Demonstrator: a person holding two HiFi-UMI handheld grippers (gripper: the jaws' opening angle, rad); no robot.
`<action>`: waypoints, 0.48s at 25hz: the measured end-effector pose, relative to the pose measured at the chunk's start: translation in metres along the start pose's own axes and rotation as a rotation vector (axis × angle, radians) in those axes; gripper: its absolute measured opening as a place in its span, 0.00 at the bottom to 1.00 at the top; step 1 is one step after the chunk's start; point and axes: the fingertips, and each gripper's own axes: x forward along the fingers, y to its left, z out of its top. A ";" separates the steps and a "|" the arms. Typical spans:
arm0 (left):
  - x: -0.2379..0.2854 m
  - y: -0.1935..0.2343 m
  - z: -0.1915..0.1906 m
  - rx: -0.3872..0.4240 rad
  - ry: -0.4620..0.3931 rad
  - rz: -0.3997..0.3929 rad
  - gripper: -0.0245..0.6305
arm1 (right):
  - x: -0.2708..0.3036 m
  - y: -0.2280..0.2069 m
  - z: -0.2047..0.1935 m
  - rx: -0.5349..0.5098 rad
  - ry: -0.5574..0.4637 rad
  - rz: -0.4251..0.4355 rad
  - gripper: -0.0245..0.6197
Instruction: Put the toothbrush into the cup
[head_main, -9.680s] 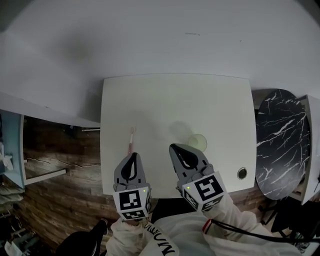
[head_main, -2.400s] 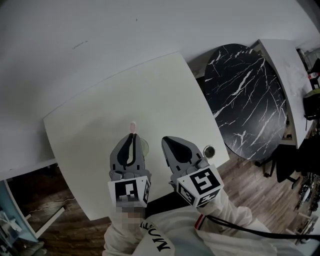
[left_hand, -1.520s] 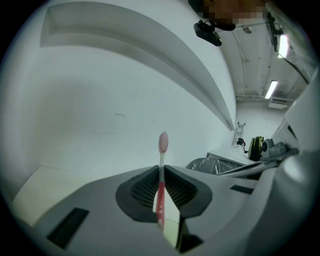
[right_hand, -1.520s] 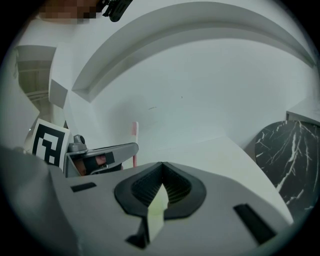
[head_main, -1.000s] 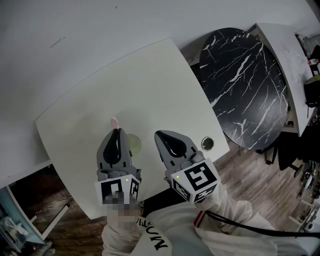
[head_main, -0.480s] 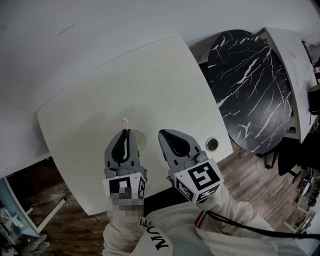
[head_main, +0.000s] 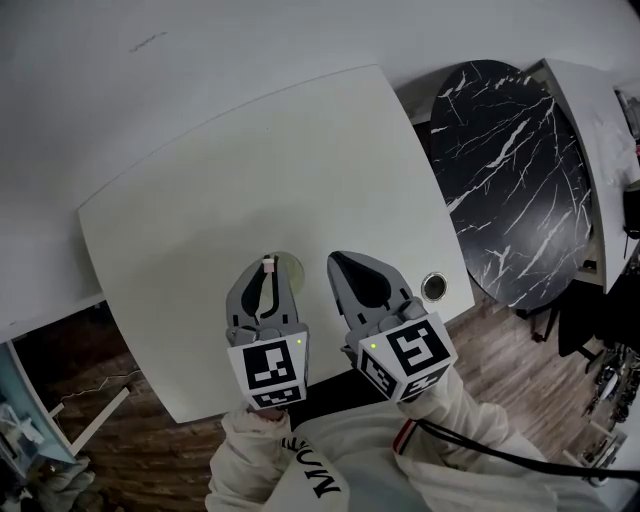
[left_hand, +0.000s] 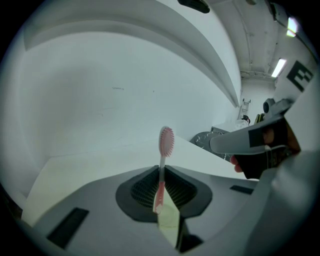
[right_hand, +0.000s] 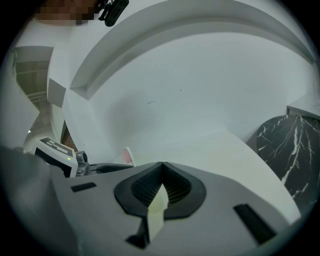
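While left gripper (head_main: 266, 270) clamps toothbrush (left_hand: 166, 141) — bristles up, cup (head_main: 291, 266) near.

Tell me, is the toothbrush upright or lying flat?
Upright, roughly: the left gripper pinches the toothbrush by its handle, bristle head pointing up.

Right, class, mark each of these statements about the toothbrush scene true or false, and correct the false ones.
1. The left gripper is shut on the toothbrush. True.
2. The toothbrush's bristle head points down at the table. False: it sticks up beyond the jaws.
3. The right gripper holds the cup. False: its jaws are together on nothing; the cup stands on the white table at the left gripper's tip.
4. A black marbled table stands beside the white table. True.
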 end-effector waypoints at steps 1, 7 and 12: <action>0.000 0.000 -0.001 0.002 0.004 0.001 0.11 | 0.000 0.001 0.000 0.000 0.000 0.000 0.05; 0.002 0.002 -0.004 0.004 0.011 0.003 0.10 | 0.000 0.003 -0.003 -0.005 0.005 -0.001 0.05; 0.002 0.001 -0.004 0.001 0.009 -0.002 0.11 | 0.001 0.005 -0.005 -0.006 0.007 -0.002 0.05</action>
